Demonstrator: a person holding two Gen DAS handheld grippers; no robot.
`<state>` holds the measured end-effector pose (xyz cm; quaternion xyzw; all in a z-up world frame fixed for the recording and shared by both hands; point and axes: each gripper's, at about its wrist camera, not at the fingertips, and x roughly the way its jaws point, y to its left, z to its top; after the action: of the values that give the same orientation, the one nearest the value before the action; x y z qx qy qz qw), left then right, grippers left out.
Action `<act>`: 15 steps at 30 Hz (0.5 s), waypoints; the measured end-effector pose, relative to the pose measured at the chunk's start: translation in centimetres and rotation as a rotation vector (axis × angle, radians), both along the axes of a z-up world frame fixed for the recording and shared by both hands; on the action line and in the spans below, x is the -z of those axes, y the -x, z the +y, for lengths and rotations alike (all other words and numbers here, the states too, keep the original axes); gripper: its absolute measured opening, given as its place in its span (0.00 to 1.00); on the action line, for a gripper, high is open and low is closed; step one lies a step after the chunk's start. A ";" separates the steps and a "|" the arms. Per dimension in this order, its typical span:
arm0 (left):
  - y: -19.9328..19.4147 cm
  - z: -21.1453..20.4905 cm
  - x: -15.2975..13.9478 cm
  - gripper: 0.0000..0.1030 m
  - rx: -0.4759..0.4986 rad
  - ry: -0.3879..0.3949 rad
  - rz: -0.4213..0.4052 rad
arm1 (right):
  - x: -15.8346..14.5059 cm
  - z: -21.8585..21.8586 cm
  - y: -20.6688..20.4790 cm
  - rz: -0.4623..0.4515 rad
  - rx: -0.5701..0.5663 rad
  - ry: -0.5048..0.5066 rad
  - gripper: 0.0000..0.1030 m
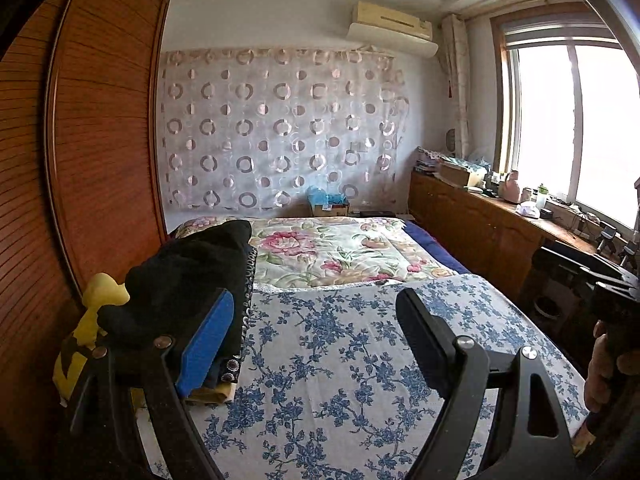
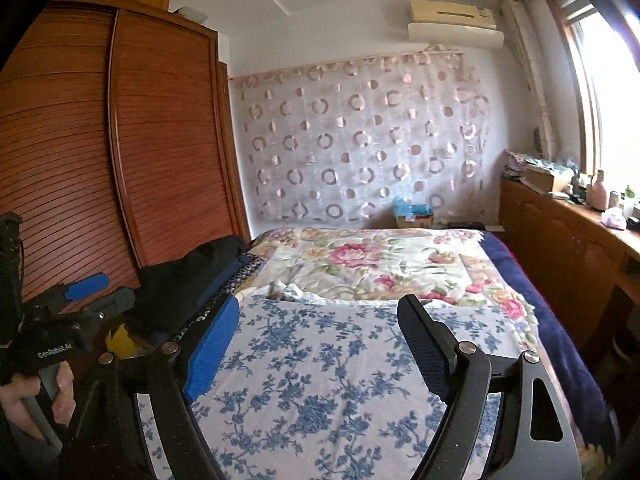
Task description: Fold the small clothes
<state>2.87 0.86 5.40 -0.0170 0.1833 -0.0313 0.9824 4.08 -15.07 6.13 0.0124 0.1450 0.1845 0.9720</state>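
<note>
Both claws, left (image 1: 320,334) and right (image 2: 320,340), hover spread apart and empty over the bed (image 1: 340,360). The clothes (image 1: 192,280) lie piled at its left edge; next, likely grab one.

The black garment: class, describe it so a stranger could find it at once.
Start at the bed with the blue-flowered sheet and follow its left edge beside the wooden wardrobe. The black garment tops a clothes pile there, plain, unlike the yellow item beside it.
</note>
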 end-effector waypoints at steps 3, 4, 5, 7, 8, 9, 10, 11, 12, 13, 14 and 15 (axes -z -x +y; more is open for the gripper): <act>0.0 -0.2 -0.1 0.81 0.000 -0.001 0.000 | 0.7 0.3 0.9 0.004 0.007 -0.006 0.80; 0.1 -0.3 -0.1 0.81 0.001 -0.003 -0.001 | 0.9 0.5 1.2 0.005 0.007 -0.007 0.80; 0.1 -0.3 -0.1 0.81 -0.002 -0.005 -0.001 | 1.0 0.7 1.6 0.004 0.009 -0.007 0.80; 0.1 -0.4 -0.2 0.81 -0.004 -0.006 0.000 | 1.1 1.0 1.9 0.001 0.015 -0.003 0.80; 0.1 -0.4 -0.2 0.81 -0.005 -0.004 0.002 | 1.2 1.1 2.1 0.001 0.017 -0.003 0.80; 0.1 -0.4 -0.2 0.81 -0.006 -0.002 0.002 | 1.2 1.2 2.3 0.003 0.018 -0.005 0.80; 0.2 -0.4 -0.3 0.81 -0.008 0.000 0.003 | 1.2 1.2 2.5 0.005 0.018 -0.006 0.80; 0.1 -0.4 -0.2 0.81 -0.007 -0.001 0.003 | 1.2 1.2 2.5 0.007 0.018 -0.007 0.80; 0.1 -0.4 -0.2 0.81 -0.006 -0.001 0.003 | 1.1 1.1 2.3 0.009 0.019 -0.006 0.80; 0.1 -0.4 -0.2 0.81 -0.007 -0.001 0.003 | 1.1 1.2 2.4 0.008 0.020 -0.006 0.80; 0.2 -0.4 -0.3 0.81 -0.008 -0.001 0.004 | 1.0 1.2 2.3 0.009 0.022 -0.005 0.80; 0.1 -0.3 -0.2 0.81 -0.008 0.000 0.004 | 1.0 1.2 2.4 0.010 0.022 -0.005 0.80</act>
<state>2.82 0.58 5.61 -0.0176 0.1852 -0.0272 0.9822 1.64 -13.89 5.14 0.0171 0.1492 0.1740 0.9732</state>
